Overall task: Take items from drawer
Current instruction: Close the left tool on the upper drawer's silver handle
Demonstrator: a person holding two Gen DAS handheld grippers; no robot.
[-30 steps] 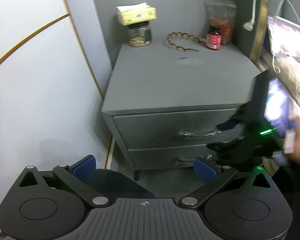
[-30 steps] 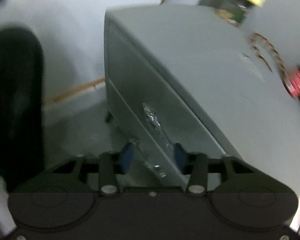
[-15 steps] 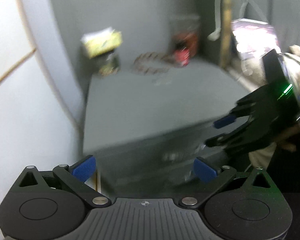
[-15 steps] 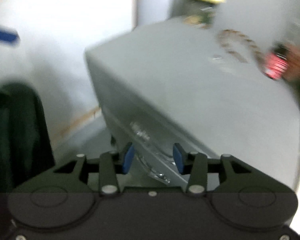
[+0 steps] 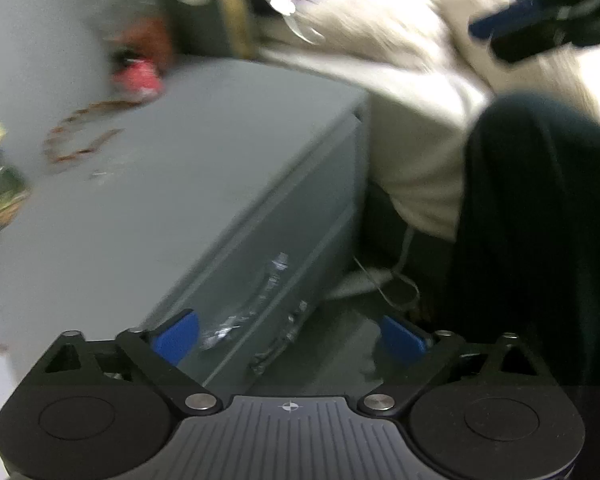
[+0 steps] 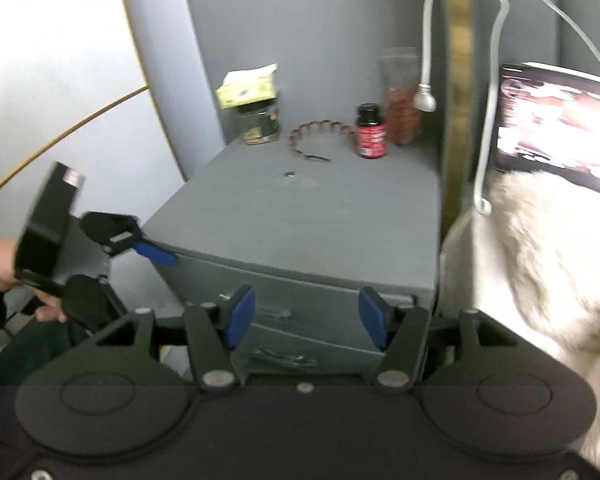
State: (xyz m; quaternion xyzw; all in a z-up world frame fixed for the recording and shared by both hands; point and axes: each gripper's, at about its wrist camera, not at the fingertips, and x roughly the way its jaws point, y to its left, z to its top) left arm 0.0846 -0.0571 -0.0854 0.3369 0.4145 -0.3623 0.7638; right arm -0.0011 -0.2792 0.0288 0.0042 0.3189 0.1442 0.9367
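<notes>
While both drawers of the grey nightstand (image 6: 300, 216) look shut, we judge that we are at the very start: reaching for a handle, nothing taken out yet. Our left tool (image 5: 288, 332) is spread wide, holding nothing, and hangs close to the cabinet front, with the upper drawer handle (image 5: 260, 300) just ahead of its left pad and the lower drawer handle (image 5: 280, 344) between the pads; this view is blurred, so we cannot tell whether anything touches. Our right tool (image 6: 306, 318) is also spread and empty, held back from the cabinet, and its view frames the two drawer fronts between the pads. The items we are after are hidden inside the drawers, so we cannot say what they are. The next move, as we see it, calls for settling the left tool, lining its pads across one handle, pinching it and pulling straight out; the handle looks slim and glossy, so it may slip. On the nightstand's top, toward the back wall, stand a dark jar (image 6: 260, 122) with a yellow box (image 6: 247, 87) on it, a beaded band (image 6: 316, 136), a red-labelled bottle (image 6: 371, 132) and a clear bag of reddish bits (image 6: 402, 96). A white gooseneck lamp (image 6: 426, 96) hangs over the right side, a pale furry blanket (image 6: 540, 248) lies beside the cabinet, and the walls are grey and white.
</notes>
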